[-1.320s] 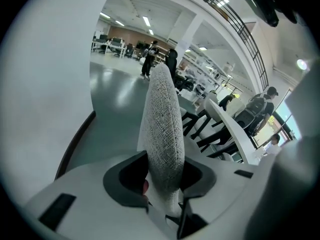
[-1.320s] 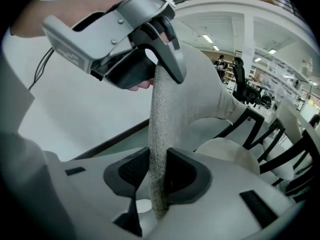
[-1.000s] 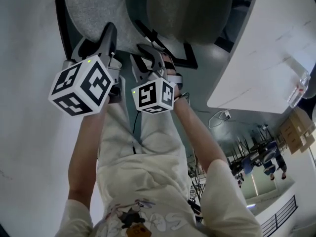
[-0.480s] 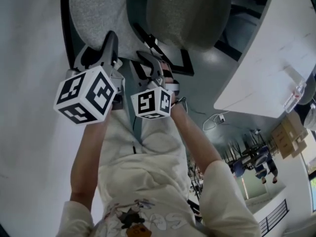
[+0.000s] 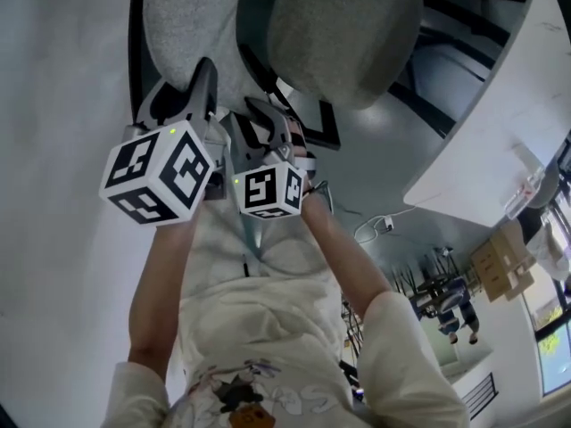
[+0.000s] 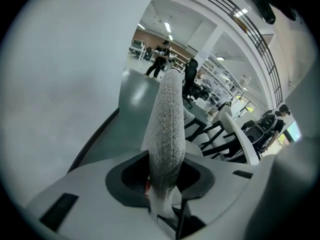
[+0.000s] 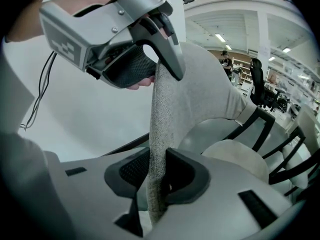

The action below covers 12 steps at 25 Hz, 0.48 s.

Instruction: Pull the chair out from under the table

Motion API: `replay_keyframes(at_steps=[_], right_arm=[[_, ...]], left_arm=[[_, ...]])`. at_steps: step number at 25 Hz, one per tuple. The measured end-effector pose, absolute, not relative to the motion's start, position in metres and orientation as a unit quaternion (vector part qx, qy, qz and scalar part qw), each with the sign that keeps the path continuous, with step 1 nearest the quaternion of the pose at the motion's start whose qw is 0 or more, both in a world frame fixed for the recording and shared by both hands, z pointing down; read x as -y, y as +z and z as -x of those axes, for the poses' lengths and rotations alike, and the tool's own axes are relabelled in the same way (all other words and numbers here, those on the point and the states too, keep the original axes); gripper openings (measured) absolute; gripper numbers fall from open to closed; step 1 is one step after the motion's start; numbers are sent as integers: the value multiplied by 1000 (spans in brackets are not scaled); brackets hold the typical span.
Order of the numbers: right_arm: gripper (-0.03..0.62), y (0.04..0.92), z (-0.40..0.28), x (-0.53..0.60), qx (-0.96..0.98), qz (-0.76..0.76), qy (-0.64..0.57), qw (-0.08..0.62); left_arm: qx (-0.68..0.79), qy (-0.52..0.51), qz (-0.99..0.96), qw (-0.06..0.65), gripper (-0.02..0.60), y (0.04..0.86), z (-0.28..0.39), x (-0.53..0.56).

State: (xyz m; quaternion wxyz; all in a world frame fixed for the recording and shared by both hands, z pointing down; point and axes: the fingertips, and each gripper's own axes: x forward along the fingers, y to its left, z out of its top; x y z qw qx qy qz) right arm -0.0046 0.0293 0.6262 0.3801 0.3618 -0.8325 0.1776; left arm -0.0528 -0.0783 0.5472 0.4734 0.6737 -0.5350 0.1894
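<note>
The chair has a grey woven backrest (image 5: 174, 25) and a round grey seat cushion (image 5: 343, 34), at the top of the head view. Both grippers clamp the backrest's top edge side by side. My left gripper (image 5: 198, 77) has the fabric edge (image 6: 167, 129) between its jaws, which are closing on it. My right gripper (image 5: 268, 119) is shut on the same edge (image 7: 162, 129) just to its right. In the right gripper view the left gripper (image 7: 167, 54) shows further along the backrest. The white table (image 5: 486, 136) lies right of the chair.
A white wall-like surface (image 5: 53, 239) runs close along the left. A clear bottle (image 5: 528, 185) sits at the table's edge. A cable (image 5: 375, 226) lies on the grey floor. Black-framed chairs (image 6: 215, 134) and cardboard boxes (image 5: 495, 261) stand beyond.
Both grippers and the chair have moved together away from the table, which has slid to the right of the head view. More of the seat and black frame shows.
</note>
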Motion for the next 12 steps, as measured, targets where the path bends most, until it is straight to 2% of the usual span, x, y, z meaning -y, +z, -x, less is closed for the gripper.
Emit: replay_keyframes(at_steps=[12], right_arm=[[101, 627, 82, -39, 843, -322, 192, 387]], left_arm=[[568, 167, -641, 489, 112, 547, 136, 66]])
